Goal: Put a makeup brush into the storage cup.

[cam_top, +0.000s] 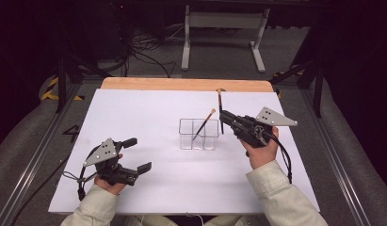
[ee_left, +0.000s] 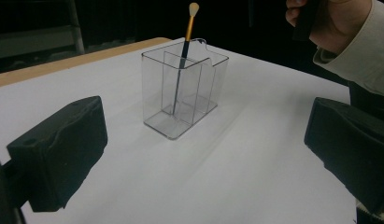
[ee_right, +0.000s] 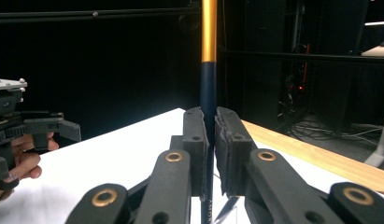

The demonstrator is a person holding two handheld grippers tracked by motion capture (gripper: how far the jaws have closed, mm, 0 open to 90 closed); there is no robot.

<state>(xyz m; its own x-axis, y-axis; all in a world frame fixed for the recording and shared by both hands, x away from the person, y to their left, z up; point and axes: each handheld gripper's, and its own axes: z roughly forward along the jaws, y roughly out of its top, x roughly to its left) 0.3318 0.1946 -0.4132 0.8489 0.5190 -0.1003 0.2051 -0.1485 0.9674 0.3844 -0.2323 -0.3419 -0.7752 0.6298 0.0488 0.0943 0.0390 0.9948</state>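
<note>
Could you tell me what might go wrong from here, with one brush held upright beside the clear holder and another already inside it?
The right gripper clamps the held brush low on its thin handle, so it may pivot between the pads. The clear holder looks light and nothing steadies it; the left gripper sits open, apart from it, so a knock could tip it. The leaning brush crosses the opening and could be struck on the way in.

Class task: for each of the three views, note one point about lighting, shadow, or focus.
High view: white table brightly lit, surroundings dark. Left gripper view: clear organizer sharp and casting a soft shadow, near tongs blurred. Right gripper view: brush clamped in the right tongs stands against a black background.
</note>
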